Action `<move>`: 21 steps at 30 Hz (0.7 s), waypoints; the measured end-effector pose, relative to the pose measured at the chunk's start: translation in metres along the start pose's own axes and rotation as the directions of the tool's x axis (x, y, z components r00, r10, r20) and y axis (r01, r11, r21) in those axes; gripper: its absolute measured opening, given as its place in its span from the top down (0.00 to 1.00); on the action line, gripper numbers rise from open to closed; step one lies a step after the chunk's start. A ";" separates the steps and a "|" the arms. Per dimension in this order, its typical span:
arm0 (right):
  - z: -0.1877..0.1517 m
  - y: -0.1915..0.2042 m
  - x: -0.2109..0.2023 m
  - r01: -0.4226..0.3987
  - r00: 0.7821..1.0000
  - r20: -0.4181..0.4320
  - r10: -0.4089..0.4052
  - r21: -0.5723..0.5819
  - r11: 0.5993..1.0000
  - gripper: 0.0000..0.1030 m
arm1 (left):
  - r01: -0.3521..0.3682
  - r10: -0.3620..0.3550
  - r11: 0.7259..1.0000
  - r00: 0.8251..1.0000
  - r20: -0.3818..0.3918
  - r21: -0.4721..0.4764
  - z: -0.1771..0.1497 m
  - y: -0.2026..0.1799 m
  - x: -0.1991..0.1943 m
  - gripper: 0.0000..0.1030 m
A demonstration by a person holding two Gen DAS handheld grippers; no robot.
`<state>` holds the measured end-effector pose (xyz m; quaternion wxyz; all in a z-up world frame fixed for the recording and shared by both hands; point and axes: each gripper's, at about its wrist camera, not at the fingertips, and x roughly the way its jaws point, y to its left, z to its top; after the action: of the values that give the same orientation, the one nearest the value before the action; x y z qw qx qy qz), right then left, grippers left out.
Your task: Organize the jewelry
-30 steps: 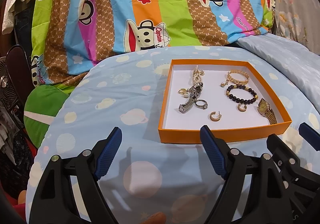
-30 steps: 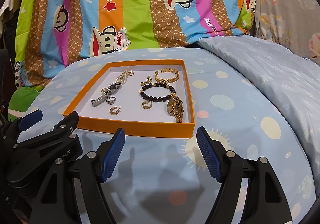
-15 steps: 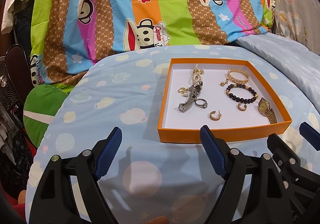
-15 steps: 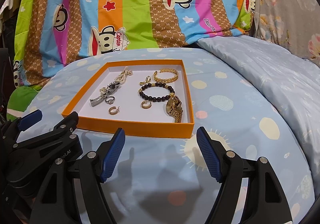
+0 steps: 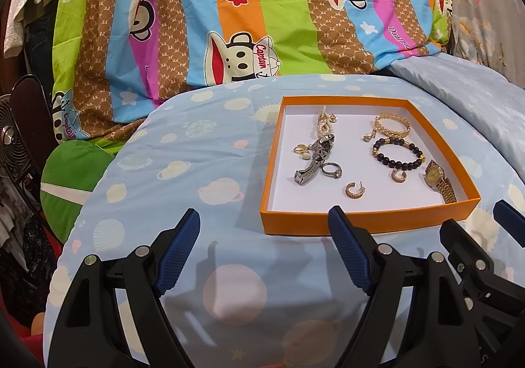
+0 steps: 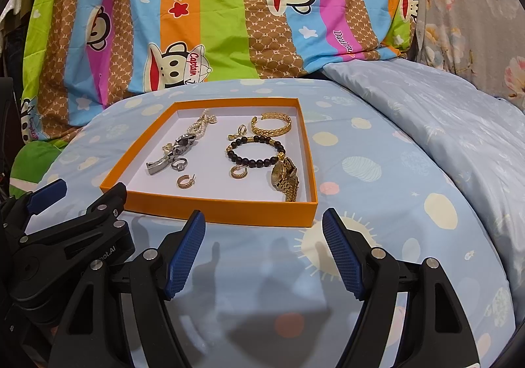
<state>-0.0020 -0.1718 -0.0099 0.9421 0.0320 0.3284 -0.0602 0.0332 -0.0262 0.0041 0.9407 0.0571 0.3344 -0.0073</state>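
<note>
An orange tray (image 5: 367, 220) (image 6: 229, 208) with a white floor lies on the blue bedsheet. Inside it lie a gold watch (image 5: 439, 181) (image 6: 284, 177), a black bead bracelet (image 5: 397, 153) (image 6: 254, 151), a gold cuff (image 5: 392, 126) (image 6: 272, 125), a pearl strand (image 5: 323, 125) (image 6: 200, 126), a silver clasp band (image 5: 313, 161) (image 6: 170, 154), a ring (image 5: 331, 170) (image 6: 179, 163) and gold hoop earrings (image 5: 353, 190) (image 6: 185, 180). My left gripper (image 5: 264, 248) stands open just short of the tray's near left corner. My right gripper (image 6: 264, 249) is open before the tray's near wall, holding nothing.
A striped monkey-print quilt (image 5: 262, 13) rises behind the bed. A pale blue duvet (image 6: 443, 125) is heaped to the right. A green cushion (image 5: 69, 177) and a fan (image 5: 13, 144) sit off the bed's left edge. Each gripper shows at the side of the other's view.
</note>
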 end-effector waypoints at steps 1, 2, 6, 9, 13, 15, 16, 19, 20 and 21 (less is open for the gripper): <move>0.000 0.000 0.000 0.001 1.000 0.000 -0.001 0.000 1.000 0.29 | -0.001 0.001 1.000 1.000 0.000 0.000 0.000 0.000 0.000 0.25; 0.000 -0.001 0.000 0.001 1.000 0.000 -0.001 -0.001 1.000 0.29 | -0.004 0.004 1.000 1.000 0.002 0.001 0.000 -0.001 0.000 0.25; 0.000 -0.001 0.000 0.000 1.000 -0.001 0.000 0.000 1.000 0.29 | -0.009 0.009 1.000 1.000 0.002 0.002 0.000 0.000 -0.001 0.25; 0.000 0.000 0.000 0.001 1.000 0.000 -0.001 -0.001 1.000 0.29 | -0.010 0.010 1.000 1.000 0.004 0.003 0.000 -0.001 -0.001 0.25; 0.000 0.000 0.000 0.001 1.000 -0.001 -0.001 -0.001 1.000 0.29 | -0.014 0.014 1.000 1.000 0.008 0.005 0.001 0.000 -0.002 0.26; 0.000 0.000 0.000 0.001 1.000 0.000 -0.001 -0.001 1.000 0.29 | -0.014 0.014 1.000 1.000 0.009 0.008 0.000 0.000 -0.002 0.27; 0.000 0.000 0.000 0.001 1.000 0.000 -0.001 -0.001 1.000 0.29 | -0.016 0.016 1.000 1.000 0.009 0.007 0.000 0.000 -0.002 0.27; 0.000 0.000 0.000 0.001 1.000 0.000 -0.001 -0.001 1.000 0.29 | -0.015 0.015 1.000 1.000 0.008 0.008 0.000 0.000 -0.002 0.27; 0.000 0.001 0.000 0.001 1.000 0.000 -0.001 -0.001 1.000 0.29 | -0.015 0.015 1.000 1.000 0.008 0.008 0.000 0.001 -0.002 0.27; 0.000 0.001 0.000 0.001 1.000 0.001 -0.001 -0.002 1.000 0.29 | -0.016 0.016 1.000 1.000 0.009 0.008 0.000 0.000 -0.002 0.27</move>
<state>-0.0017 -0.1713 -0.0097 0.9422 0.0310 0.3282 -0.0606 0.0317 -0.0266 0.0058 0.9420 0.0635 0.3295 -0.0012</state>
